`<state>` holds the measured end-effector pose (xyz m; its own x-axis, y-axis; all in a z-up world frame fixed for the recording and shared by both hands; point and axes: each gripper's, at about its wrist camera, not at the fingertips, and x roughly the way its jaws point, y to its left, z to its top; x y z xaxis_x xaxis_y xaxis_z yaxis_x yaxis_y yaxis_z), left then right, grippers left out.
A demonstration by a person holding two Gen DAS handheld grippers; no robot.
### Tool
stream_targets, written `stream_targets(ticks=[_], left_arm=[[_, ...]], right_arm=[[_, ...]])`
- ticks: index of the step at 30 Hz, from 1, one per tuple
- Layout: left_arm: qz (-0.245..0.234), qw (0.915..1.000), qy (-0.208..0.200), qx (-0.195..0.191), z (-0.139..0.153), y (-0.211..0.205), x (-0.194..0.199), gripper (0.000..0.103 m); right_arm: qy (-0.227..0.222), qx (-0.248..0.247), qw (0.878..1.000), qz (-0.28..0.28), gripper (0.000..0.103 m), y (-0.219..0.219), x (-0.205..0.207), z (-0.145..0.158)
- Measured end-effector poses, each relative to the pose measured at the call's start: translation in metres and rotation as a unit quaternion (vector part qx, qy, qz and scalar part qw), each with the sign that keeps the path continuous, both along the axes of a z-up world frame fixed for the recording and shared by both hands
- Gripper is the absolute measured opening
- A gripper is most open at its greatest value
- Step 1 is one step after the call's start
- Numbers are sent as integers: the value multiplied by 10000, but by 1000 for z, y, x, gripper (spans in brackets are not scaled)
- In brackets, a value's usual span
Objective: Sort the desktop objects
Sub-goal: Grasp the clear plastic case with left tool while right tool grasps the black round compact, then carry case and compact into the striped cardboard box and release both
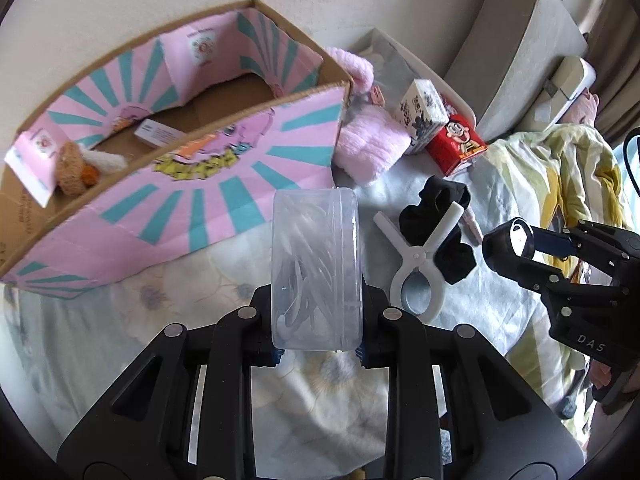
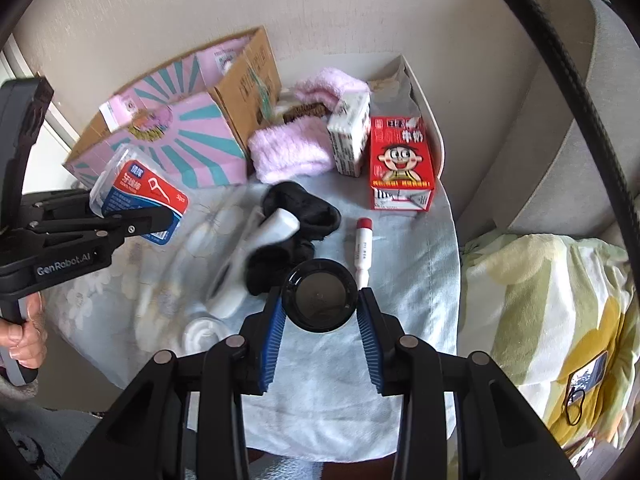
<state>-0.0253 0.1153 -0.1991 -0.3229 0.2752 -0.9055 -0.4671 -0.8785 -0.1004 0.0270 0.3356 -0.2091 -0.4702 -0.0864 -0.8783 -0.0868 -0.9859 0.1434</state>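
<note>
Clear plastic floss-pick box (image 1: pixel 316 268) felt light, stiff, slippery; my left gripper (image 1: pixel 318 344) pinched its flat sides, my right gripper (image 2: pixel 319 316) clamped a black jar (image 2: pixel 319 296).

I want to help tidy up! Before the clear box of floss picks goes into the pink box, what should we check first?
1. Left tongs squeeze the floss pick case from both sides: ok.
2. Pink cardboard box is open on top: ok.
3. Room inside the box: ok; only a small card and a fuzzy toy show on its floor.
4. Case lid fully closed: cannot tell.
5. Right tongs keep out of the way: ok; they hold a round black lid off to the side.
6. White clamp lies on the cloth, not touching the case: ok.
</note>
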Motion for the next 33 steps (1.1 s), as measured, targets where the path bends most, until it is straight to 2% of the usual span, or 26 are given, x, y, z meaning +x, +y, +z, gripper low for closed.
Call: stream_targets(ticks=[5,10,16,21,26,29,33], left_arm=[[90,9997,146,183,26,-13,1,23],[292,9977,494,372,56,-39,-1,23],[713,9919,982,363,93,-83,-23,23],[1116,9872,1113,239,111,-126,-60,23],[1314,9870,908,178,104,-160,-93,23],[1366,9886,609,185,85,-174,-114,23],[1310,9910,249,103,54,-178,-131,23]], right_arm=[[417,-53,9991,-48,34,-10,1,36],[766,-37,9971,39,34,-26,-15,69],[1018,-2,9942,338,34,-51,-53,98],[1072,24,9926,563,34,-71,-103,117],[928,-120,9932,695,34,-91,-152,114],[710,-50,9941,824,34,-109,-184,98],[292,85,9956,890,34,-124,-226,61]])
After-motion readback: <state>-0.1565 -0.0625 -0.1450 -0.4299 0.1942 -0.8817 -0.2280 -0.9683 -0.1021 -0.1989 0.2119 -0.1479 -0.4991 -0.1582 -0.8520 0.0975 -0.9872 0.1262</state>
